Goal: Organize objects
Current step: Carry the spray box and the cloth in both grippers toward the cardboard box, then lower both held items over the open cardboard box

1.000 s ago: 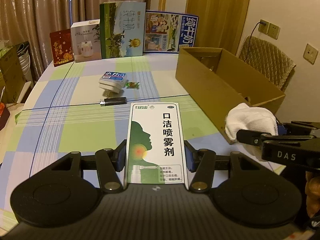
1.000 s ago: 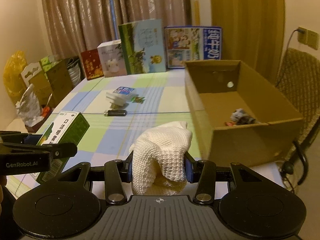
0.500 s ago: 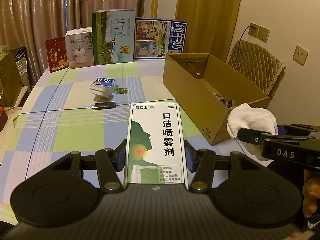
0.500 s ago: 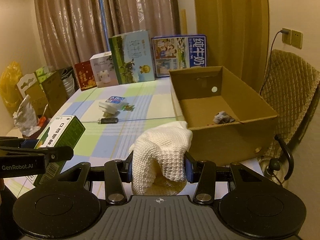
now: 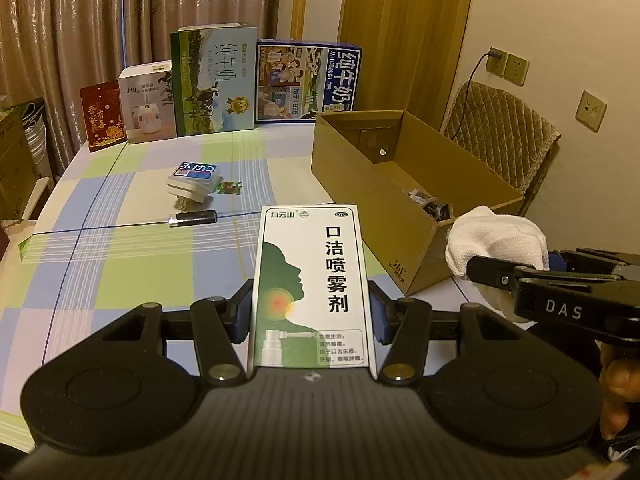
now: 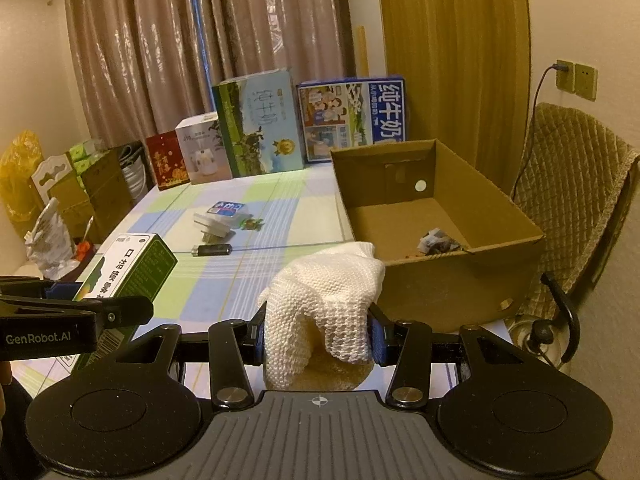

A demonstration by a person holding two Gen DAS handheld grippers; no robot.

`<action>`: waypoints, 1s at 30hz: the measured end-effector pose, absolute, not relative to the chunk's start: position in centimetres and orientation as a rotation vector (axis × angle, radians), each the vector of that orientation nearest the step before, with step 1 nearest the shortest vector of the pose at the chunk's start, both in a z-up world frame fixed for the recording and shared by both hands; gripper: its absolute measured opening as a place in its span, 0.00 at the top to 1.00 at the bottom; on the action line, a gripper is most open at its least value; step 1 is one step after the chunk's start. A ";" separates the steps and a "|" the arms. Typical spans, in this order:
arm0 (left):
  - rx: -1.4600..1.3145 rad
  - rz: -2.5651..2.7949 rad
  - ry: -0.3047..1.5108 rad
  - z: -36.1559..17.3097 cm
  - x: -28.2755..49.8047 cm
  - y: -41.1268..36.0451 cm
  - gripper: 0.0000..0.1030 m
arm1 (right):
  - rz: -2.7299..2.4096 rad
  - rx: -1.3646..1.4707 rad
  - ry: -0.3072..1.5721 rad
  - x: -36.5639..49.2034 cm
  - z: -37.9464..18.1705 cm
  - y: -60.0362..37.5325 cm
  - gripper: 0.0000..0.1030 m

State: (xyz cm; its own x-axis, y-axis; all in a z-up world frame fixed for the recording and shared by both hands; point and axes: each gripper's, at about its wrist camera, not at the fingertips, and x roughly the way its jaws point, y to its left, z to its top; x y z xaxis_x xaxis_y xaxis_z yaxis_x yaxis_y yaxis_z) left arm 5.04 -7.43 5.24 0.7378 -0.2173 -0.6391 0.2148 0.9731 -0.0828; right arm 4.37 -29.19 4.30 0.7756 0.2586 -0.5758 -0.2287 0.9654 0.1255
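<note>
**Both grippers loaded, held above table**

Checked tablecloth [image 5: 120,264] carries an open cardboard box [image 6: 460,276] at its right edge, small debris inside. Left gripper [image 5: 311,312] is level, pointing across the table, jaws clamped on a throat spray carton [image 5: 310,288] lying face up. Right gripper [image 6: 317,334] sits just beside it, near the box's front corner, jaws pinching a white knitted cloth [image 6: 324,292] that droops over them. Black USB stick [image 5: 193,218] and white plug adapter [image 5: 192,184] lie mid-table.

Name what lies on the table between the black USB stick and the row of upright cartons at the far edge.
A small white pack with a blue label and a wrapped candy beside it; otherwise bare checked tablecloth. Both wrist views show it.
</note>
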 end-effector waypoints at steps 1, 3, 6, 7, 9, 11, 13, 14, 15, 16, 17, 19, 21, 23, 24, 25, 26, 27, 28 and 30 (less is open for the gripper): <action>-0.004 -0.238 0.702 5.2 5.0 -7.4 0.51 | 0.263 0.050 0.630 4.4 4.3 -29.3 0.58; -0.005 -0.240 0.704 5.2 5.1 -7.6 0.51 | 0.261 0.051 0.628 4.4 4.4 -29.4 0.58; -0.005 -0.242 0.705 5.2 5.1 -7.8 0.51 | 0.256 0.053 0.624 4.4 4.5 -29.5 0.58; -0.005 -0.243 0.706 5.2 5.2 -7.9 0.51 | 0.255 0.054 0.623 4.4 4.6 -29.6 0.58; -0.005 -0.246 0.706 5.2 5.2 -8.1 0.51 | 0.252 0.055 0.620 4.5 4.7 -29.7 0.58; -0.006 -0.249 0.707 5.2 5.2 -8.2 0.51 | 0.251 0.057 0.618 4.5 4.7 -29.8 0.58; -0.007 -0.251 0.707 5.3 5.2 -8.4 0.51 | 0.250 0.057 0.616 4.5 4.8 -30.0 0.58; -0.006 -0.251 0.707 5.3 5.2 -8.4 0.51 | 0.250 0.057 0.615 4.5 4.8 -30.0 0.58; -0.006 -0.251 0.707 5.3 5.2 -8.5 0.51 | 0.249 0.058 0.614 4.5 4.9 -30.1 0.58; -0.005 -0.252 0.707 5.3 5.2 -8.5 0.51 | 0.248 0.058 0.612 4.5 4.9 -30.2 0.58; -0.006 -0.252 0.707 5.3 5.3 -8.6 0.51 | 0.247 0.059 0.610 4.4 5.0 -30.3 0.58; -0.007 -0.256 0.709 5.3 5.5 -8.8 0.51 | 0.243 0.061 0.607 4.5 5.1 -30.6 0.58; -0.009 -0.259 0.708 5.4 5.7 -8.9 0.51 | 0.237 0.064 0.604 4.6 5.2 -30.9 0.58; -0.008 -0.265 0.706 5.6 5.9 -9.3 0.51 | 0.227 0.067 0.599 4.8 5.4 -31.4 0.58; -0.008 -0.269 0.704 5.7 6.0 -9.5 0.51 | 0.220 0.069 0.596 4.8 5.5 -31.7 0.58; -0.007 -0.274 0.703 5.7 6.1 -9.8 0.51 | 0.216 0.069 0.594 4.9 5.6 -32.0 0.58; -0.006 -0.280 0.703 5.8 6.3 -10.0 0.51 | 0.209 0.070 0.591 5.0 5.7 -32.3 0.58; -0.006 -0.286 0.703 5.9 6.4 -10.3 0.51 | 0.204 0.070 0.589 5.0 5.8 -32.6 0.58; -0.004 -0.292 0.702 5.9 6.7 -10.7 0.51 | 0.198 0.069 0.586 5.1 5.9 -32.9 0.58; -0.001 -0.304 0.700 6.1 7.1 -11.3 0.51 | 0.187 0.066 0.581 5.2 6.2 -33.6 0.58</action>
State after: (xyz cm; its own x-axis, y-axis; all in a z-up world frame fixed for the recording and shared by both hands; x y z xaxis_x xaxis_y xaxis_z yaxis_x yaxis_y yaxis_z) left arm 7.09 -11.30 6.05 0.7223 -0.2758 -0.6342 0.2750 0.9560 -0.1026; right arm 5.23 -33.61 6.17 0.8194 0.1936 -0.5396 -0.1564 0.9810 0.1145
